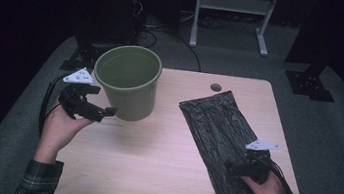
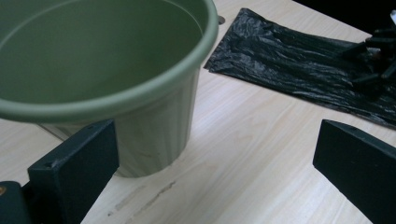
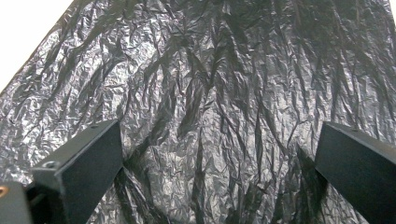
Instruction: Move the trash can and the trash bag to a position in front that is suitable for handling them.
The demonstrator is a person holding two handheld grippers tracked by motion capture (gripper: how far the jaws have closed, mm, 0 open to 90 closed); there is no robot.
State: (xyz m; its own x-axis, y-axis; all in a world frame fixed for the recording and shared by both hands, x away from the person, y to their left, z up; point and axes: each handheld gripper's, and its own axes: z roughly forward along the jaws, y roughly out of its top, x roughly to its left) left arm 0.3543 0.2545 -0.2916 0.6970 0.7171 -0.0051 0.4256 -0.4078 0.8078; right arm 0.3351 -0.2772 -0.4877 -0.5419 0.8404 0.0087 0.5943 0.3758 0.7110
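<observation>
A green plastic bucket (image 1: pixel 128 80) stands upright and empty on the left half of the table; its ribbed wall (image 2: pixel 154 130) rises close ahead in the left gripper view. My left gripper (image 1: pixel 103 111) hovers open just left of the bucket's base, nothing between its jaws. A crumpled black plastic bag (image 1: pixel 221 128) lies flat along the table's right side. My right gripper (image 1: pixel 237 169) is low over the bag's near end, jaws spread wide, and wrinkled black film (image 3: pixel 210 107) lies between them. That gripper (image 2: pixel 373 60) also appears far off in the left gripper view.
The light wooden table (image 1: pixel 151 165) has a round cable hole (image 1: pixel 216 87) near its far edge. Bare tabletop lies between bucket and bag. Grey carpet surrounds the table, with a white frame (image 1: pixel 231 14) and dark stands behind it.
</observation>
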